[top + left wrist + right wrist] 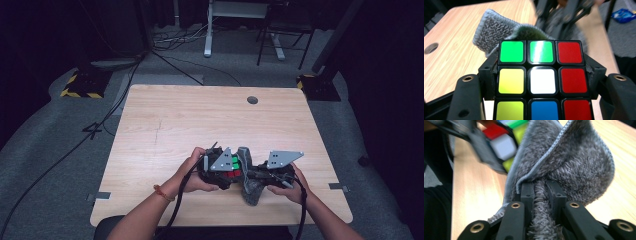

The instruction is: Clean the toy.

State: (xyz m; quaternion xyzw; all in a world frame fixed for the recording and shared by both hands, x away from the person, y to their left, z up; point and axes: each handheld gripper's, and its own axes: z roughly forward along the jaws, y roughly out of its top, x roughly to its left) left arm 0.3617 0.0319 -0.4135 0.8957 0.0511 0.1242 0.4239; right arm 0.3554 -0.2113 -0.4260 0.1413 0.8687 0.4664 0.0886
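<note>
Rubik's-style puzzle cube (541, 75) with glossy green, red, yellow, white and blue stickers sits clamped between the left gripper's (220, 172) black fingers (466, 100), held just above the near middle of the pale wooden table (200, 120). Pressed against it is a grey fluffy microfibre cloth (574, 165), which the right gripper (272, 175) holds by a pinched fold, its fingers (515, 220) closed tight on the fabric. In the high view the two grippers meet almost nose to nose, cloth between them.

Judging from this, the step in hand is wiping the cube: the cloth touches the cube's far side while the sticker face towards the left gripper's camera stays bare. The next move likely calls for dragging the cloth across a face while the left grip stays firm, then turning the cube to offer an unwiped side without loosening the pinch on the cloth.
</note>
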